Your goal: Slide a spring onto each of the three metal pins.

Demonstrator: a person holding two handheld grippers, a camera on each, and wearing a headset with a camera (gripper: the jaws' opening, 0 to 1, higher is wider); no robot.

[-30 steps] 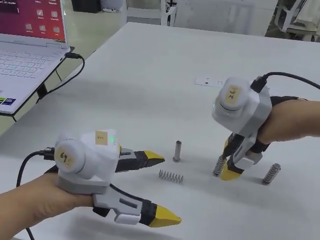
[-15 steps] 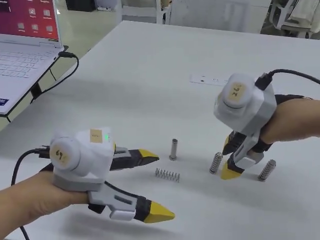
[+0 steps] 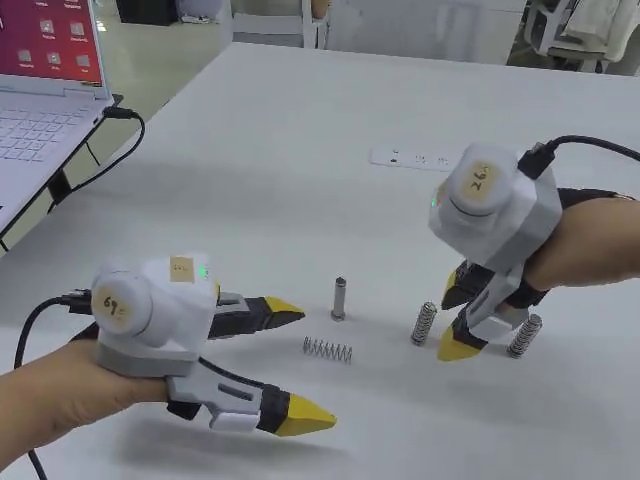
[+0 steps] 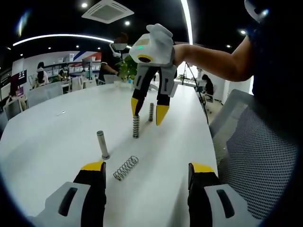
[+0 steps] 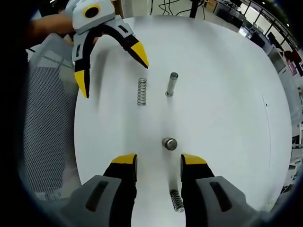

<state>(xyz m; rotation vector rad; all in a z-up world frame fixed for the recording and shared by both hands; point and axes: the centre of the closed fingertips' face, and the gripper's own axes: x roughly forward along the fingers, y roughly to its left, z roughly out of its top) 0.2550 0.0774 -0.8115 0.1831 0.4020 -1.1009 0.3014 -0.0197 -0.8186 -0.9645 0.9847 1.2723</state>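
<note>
Two pins (image 3: 424,323) carry springs near the right hand-held gripper (image 3: 452,322), its jaws spread. One bare pin (image 3: 338,299) stands on the tabletop (image 3: 300,180), a loose spring (image 3: 328,349) lying beside it, before the left hand-held gripper (image 3: 305,364), also spread.

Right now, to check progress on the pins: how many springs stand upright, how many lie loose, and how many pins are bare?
Upright springs: 2
Loose springs: 1
Bare pins: 1
Total: 4

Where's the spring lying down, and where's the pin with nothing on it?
loose spring (image 3: 328,349), head view, middle of its coils.
bare pin (image 3: 339,297), head view, halfway up its shaft.
</note>
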